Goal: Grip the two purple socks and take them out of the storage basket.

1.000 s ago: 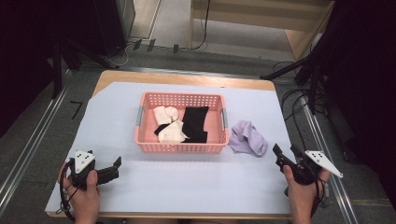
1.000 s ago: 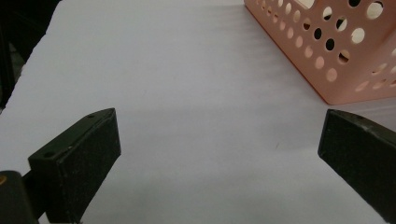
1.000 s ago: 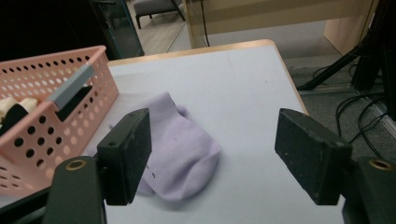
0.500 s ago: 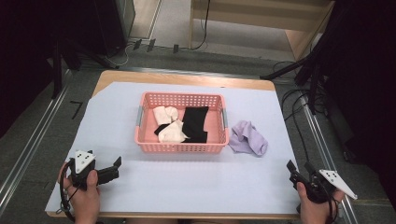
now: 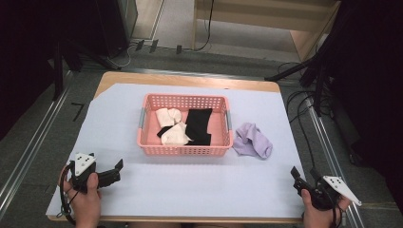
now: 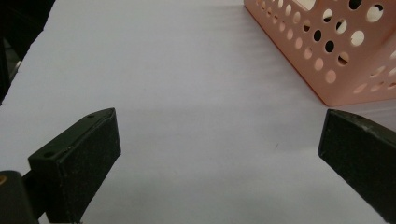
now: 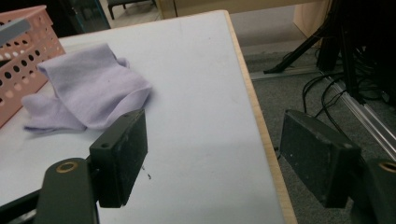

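At the near right corner of the table, the right gripper rests in the person's hand with its jaws spread apart and nothing between them. Its own view shows the right gripper straddling the table's right edge, one black jaw over the white cover and the other over the floor beside it. Just beyond the left jaw in that view lies the lilac cloth, crumpled on the cover and well short of the jaws. From the high view, the lilac cloth sits to the right of the pink basket, just beside its right wall; whether they touch cannot be told.

Over at the near left corner, the left gripper is held low over the cover, jaws released and holding nothing. In its own view, the left gripper frames bare white cover, with a corner of the pink basket farther off at the upper right.

Inside the basket, near the table's middle, a white cloth lies in the left half and a black cloth in the right half, the two touching. The table shows a wooden rim at its far edge beyond the white cover.
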A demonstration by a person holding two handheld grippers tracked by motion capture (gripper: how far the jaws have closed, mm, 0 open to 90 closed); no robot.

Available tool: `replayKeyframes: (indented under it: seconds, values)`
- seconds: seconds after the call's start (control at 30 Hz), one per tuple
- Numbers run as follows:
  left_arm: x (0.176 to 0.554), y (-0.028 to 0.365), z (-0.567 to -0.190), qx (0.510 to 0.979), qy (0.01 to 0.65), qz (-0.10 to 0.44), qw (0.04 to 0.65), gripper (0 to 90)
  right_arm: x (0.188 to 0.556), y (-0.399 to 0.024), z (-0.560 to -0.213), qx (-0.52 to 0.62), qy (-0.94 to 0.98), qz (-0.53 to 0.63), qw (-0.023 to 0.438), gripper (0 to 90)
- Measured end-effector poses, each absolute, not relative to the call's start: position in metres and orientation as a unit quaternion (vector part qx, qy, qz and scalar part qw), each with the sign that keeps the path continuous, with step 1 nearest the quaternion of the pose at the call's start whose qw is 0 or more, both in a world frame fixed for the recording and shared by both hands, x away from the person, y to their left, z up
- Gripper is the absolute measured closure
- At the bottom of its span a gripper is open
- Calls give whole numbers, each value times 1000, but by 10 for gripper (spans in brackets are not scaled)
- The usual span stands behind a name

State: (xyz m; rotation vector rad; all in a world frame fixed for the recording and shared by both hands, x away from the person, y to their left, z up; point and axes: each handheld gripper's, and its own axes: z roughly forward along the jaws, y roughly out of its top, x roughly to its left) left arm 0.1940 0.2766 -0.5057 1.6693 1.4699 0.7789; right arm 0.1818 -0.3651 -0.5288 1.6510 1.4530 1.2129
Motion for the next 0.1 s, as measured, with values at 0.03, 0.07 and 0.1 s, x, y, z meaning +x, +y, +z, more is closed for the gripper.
replayKeyframes:
  seconds: [0.03,0.07,0.1]
  values:
    - [194,277,-506,655,577,305,382,0,180,-366,-529,630,542,466,304,229]
    - [194,277,-506,655,577,304,382,0,180,-367,-529,631,540,468,302,227]
    - [194,277,-506,655,577,304,382,0,180,-367,-529,631,540,468,302,227]
